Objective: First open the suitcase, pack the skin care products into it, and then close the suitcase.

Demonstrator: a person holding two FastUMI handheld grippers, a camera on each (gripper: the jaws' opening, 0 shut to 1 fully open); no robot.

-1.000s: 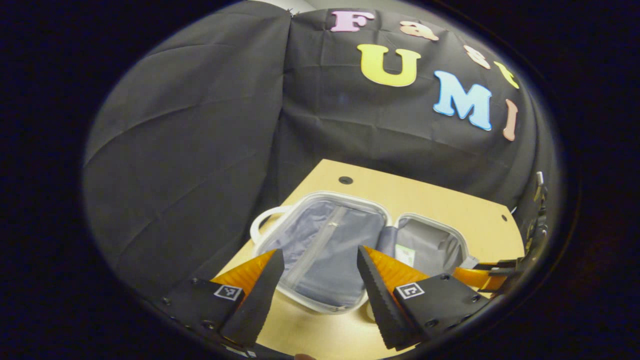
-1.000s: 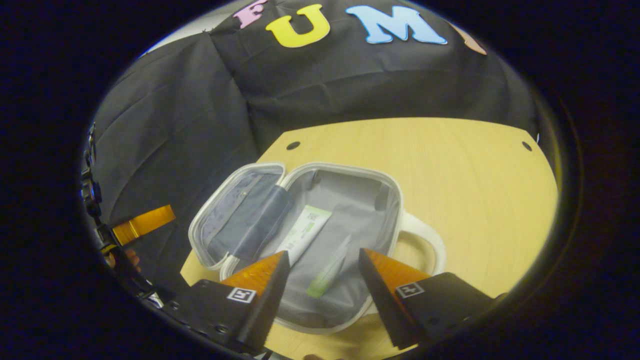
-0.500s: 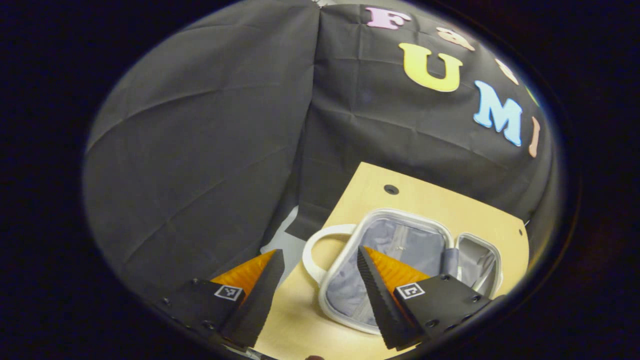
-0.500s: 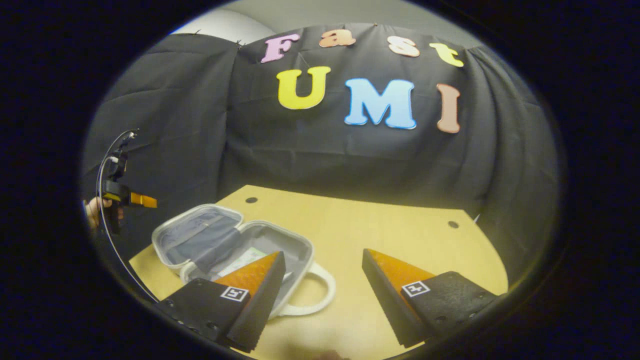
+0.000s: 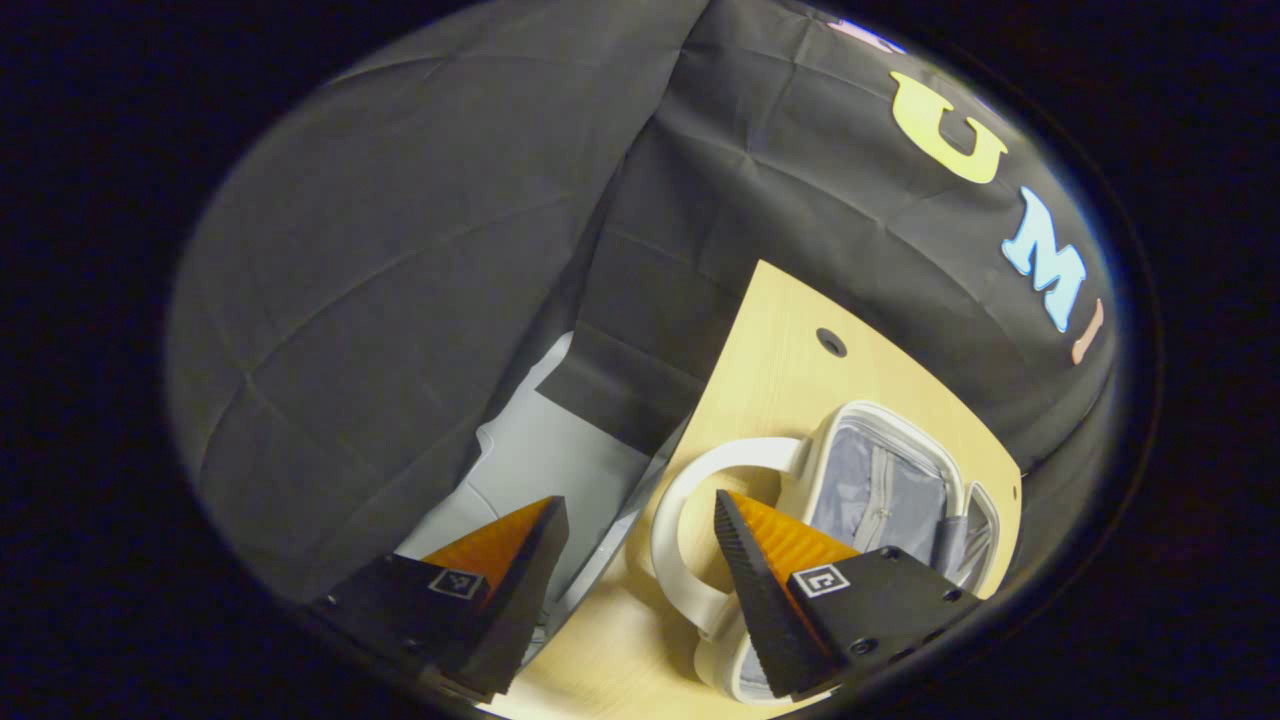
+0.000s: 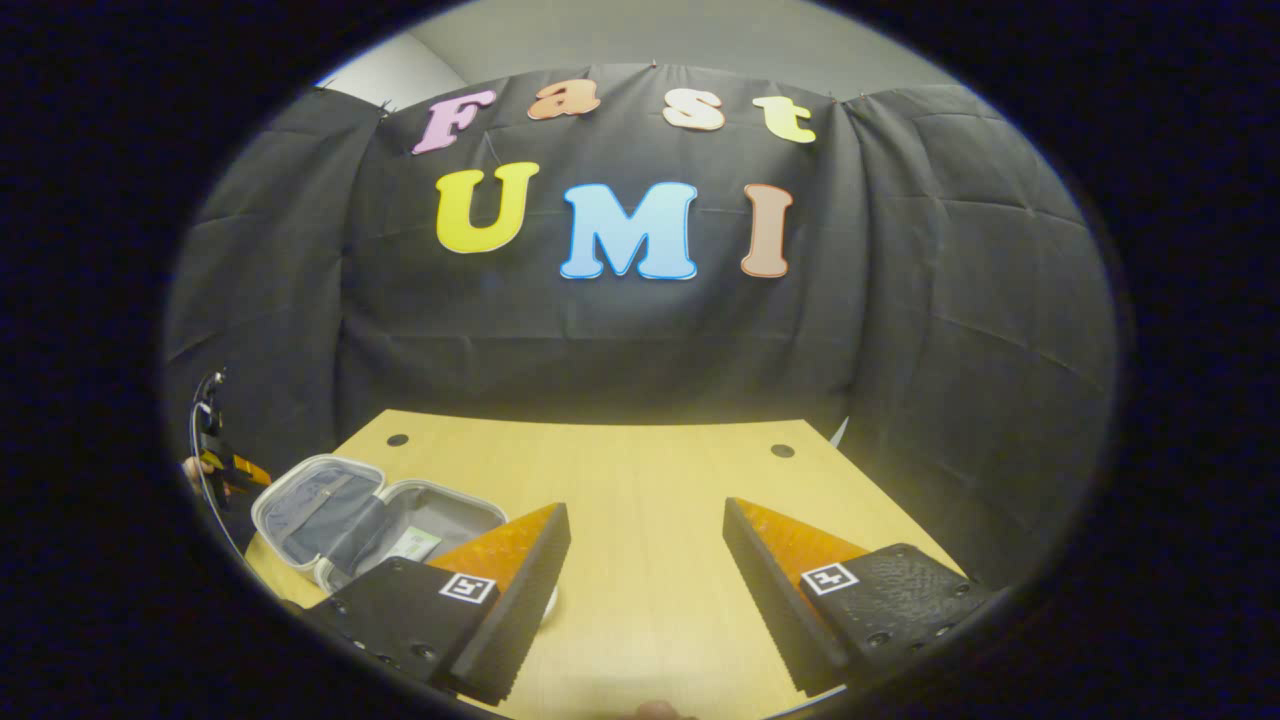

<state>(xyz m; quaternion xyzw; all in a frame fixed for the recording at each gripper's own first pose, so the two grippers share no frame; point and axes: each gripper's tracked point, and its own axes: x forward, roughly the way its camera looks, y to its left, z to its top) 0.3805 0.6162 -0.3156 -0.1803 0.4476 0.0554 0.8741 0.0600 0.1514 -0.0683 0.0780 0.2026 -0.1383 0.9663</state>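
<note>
Both grippers are open wide and hold nothing. Looking from the right gripper view, the right gripper (image 6: 645,590) hangs over the bare wooden table (image 6: 640,480), with its two orange and black fingers (image 6: 520,560) far apart and only table between them. A second ago it was right over the open suitcase, looking down at the tubes inside; now it has pulled back and up, and the suitcase (image 6: 370,515) sits low and off to its left. That small white case lies flat and open on the table, both halves showing their grey lining, and a pale tube (image 6: 412,543) with a green mark rests in the nearer half. The left gripper, seen far off at the left edge (image 6: 235,468), is held by a hand beside the case. In the left gripper view, the left gripper (image 5: 635,590) has swung away to the left end of the case, so the white handle (image 5: 690,520) of the suitcase (image 5: 880,490) now curves just by its right finger (image 5: 770,560), while its other finger is out past the table edge. I cannot tell if that finger touches the handle. I think the packing part looks done, since a tube is already inside and both grippers are empty. The lid not yet being shut, closing the case is likely the job that is left.
</note>
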